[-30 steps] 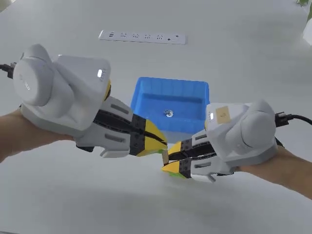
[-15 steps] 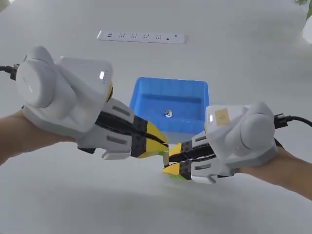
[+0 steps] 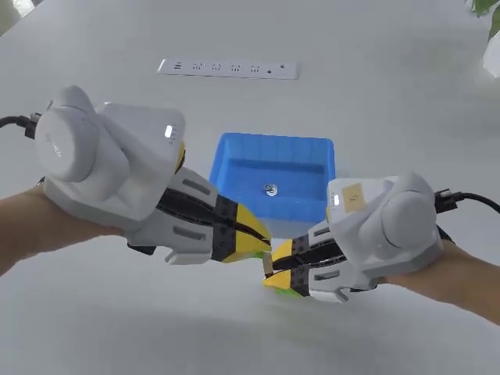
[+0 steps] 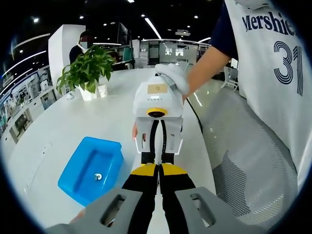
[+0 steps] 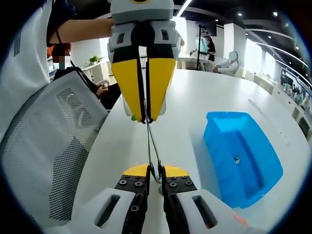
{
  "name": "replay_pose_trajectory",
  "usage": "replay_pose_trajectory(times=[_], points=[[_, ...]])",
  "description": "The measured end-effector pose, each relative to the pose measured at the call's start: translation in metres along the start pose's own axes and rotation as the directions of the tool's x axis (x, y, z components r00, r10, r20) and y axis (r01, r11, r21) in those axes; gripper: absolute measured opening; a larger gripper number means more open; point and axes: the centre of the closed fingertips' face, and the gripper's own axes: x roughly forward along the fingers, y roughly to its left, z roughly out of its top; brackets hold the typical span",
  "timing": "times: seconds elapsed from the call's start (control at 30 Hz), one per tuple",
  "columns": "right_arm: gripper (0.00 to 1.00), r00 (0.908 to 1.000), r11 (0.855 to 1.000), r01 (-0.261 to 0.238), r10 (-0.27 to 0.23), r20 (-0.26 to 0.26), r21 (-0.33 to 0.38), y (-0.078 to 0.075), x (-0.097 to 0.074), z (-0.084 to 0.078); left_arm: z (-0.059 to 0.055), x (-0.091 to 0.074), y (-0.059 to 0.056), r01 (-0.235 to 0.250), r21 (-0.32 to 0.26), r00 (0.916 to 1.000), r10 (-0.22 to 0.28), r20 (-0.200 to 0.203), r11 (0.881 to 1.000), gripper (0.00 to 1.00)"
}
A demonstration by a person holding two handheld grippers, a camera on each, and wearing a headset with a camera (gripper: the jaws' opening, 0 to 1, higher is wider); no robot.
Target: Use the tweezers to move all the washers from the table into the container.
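Note:
Thin metal tweezers (image 5: pixel 151 146) span the gap between the two grippers, which meet tip to tip just in front of the blue container (image 3: pixel 234 156). My right gripper (image 5: pixel 156 174) is shut on one end. My left gripper (image 5: pixel 145 118), facing it, is shut on the other end. In the head view the left gripper (image 3: pixel 266 238) comes in from the left and the right gripper (image 3: pixel 268 275) from the right. One small washer (image 3: pixel 269 189) lies on the container's floor. The container (image 4: pixel 78 170) and washer (image 4: pixel 97 177) lie left of my left gripper (image 4: pixel 159 168).
A white power strip (image 3: pixel 226 69) lies at the far side of the white table (image 3: pixel 391 94). A potted plant (image 4: pixel 87 73) stands at the table's end. A mesh chair (image 5: pixel 53 146) sits beside the table near the person in the numbered jersey.
The whole head picture has slid down slightly, a shift of the camera. Both grippers stay tip to tip in front of the container, and the washer inside has not moved.

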Motion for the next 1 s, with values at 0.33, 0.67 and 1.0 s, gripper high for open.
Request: replay_pose_trajectory(times=[0.33,0.67,1.0], points=[[0.10,0.9992,1.000,0.027,-0.027,0.029,-0.006,-0.005,-0.009,0.021,0.015,-0.019,0.004,-0.018,0.035,0.9998,0.017,0.008,0.999,0.05],[0.09,0.9979,0.998,0.052,-0.051,0.041,-0.036,-0.013,-0.027,0.042,0.035,-0.034,0.014,-0.017,0.081,0.9996,0.015,0.026,0.997,0.05],[0.09,0.9939,0.994,0.097,-0.094,0.058,-0.058,-0.030,-0.041,0.057,0.054,-0.041,0.027,-0.010,0.145,0.9999,0.008,0.012,0.989,0.05]])
